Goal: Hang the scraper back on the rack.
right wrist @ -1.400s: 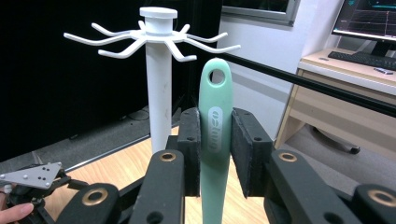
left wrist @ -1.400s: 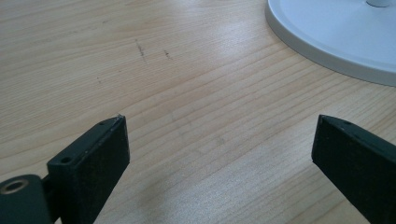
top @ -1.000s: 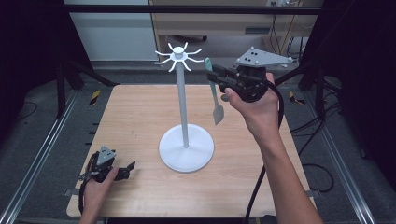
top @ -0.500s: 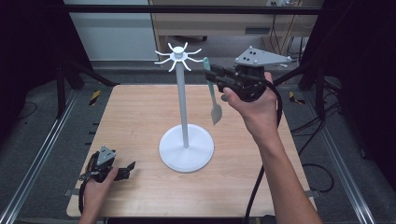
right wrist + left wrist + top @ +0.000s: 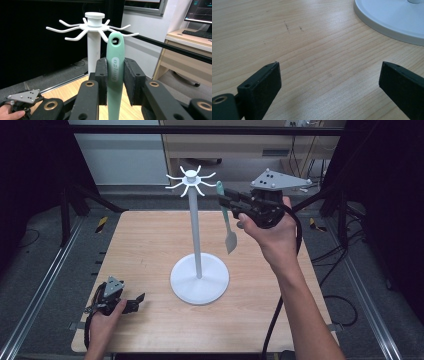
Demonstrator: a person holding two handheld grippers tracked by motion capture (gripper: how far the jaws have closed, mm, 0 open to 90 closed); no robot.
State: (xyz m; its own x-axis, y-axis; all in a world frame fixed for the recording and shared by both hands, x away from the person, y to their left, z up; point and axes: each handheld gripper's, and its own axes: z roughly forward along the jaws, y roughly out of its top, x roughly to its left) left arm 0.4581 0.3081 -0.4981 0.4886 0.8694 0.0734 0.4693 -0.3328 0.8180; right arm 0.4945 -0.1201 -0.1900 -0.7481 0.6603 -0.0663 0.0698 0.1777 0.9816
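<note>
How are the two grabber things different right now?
The right gripper is held up high near the white stand's hooks; the left gripper sits low by the table. The right one's fingers are shut on a green spatula; the left one's fingers are spread wide with nothing between. Both have black fingers and are held by a hand.

Even overhead light brightens the wooden desk (image 5: 150,245) at centre frame; the frame's left and right edges fall dark. The white stand base (image 5: 200,280) casts soft shadow. Background monitor (image 5: 200,11), upper right, is blurred.
</note>
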